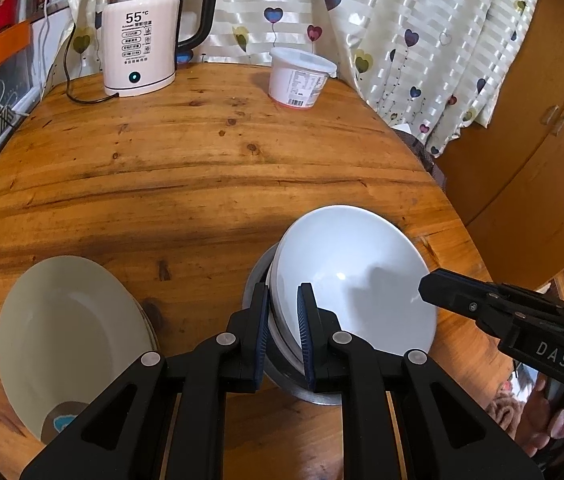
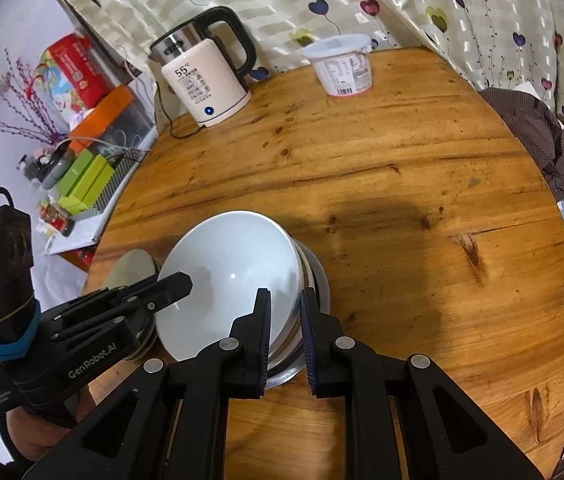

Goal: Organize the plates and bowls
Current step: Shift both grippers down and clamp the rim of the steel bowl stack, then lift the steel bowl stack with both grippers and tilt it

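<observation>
Two grippers meet on one white bowl (image 1: pixel 354 276): our left gripper (image 1: pixel 285 320) is clamped on its near left rim, and our right gripper (image 2: pixel 286 320) is clamped on the opposite rim, so we judge the load is shared to keep it level and stop it slipping. It sits nested in a steel bowl (image 1: pixel 282 376) on the round wooden table (image 1: pixel 202 160), near our edge. Just left of this stack lies a cream plate (image 1: pixel 66 328), the likely next piece to sort. Well apart at the far side stand an electric kettle (image 1: pixel 142 40) and a lidded tub (image 1: pixel 300 78); neither blocks us.
</observation>
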A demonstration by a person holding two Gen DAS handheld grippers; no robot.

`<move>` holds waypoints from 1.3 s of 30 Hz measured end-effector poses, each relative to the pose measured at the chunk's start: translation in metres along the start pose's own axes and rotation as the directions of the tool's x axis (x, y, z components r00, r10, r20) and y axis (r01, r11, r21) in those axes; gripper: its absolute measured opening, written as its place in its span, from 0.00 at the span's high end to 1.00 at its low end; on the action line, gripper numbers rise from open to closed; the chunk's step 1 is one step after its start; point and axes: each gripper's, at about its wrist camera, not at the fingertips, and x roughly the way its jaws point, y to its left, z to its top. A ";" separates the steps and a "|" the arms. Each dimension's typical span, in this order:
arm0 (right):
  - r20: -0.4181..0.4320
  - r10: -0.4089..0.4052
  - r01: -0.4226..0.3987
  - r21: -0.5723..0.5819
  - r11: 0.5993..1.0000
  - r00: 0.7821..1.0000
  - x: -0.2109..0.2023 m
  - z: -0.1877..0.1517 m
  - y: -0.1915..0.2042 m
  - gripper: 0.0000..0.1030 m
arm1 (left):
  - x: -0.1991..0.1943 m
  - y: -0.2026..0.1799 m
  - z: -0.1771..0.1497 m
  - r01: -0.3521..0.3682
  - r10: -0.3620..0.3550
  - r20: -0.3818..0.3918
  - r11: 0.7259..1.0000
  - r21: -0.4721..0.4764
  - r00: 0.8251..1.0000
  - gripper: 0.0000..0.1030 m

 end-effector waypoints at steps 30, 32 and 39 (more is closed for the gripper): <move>0.077 0.067 -0.068 0.017 0.998 0.995 -0.023 -0.011 -0.023 0.64 | -0.023 0.025 -0.010 0.096 -0.089 0.095 0.993 -0.074 0.991 0.83; 0.083 0.078 -0.080 0.024 0.997 0.993 -0.025 -0.014 -0.027 0.62 | -0.027 0.027 -0.013 0.099 -0.091 0.109 0.992 -0.075 0.990 0.83; 0.079 0.109 -0.114 0.066 0.991 0.991 -0.026 -0.022 -0.040 0.61 | -0.034 0.033 -0.024 0.088 -0.077 0.125 0.992 -0.090 0.989 0.83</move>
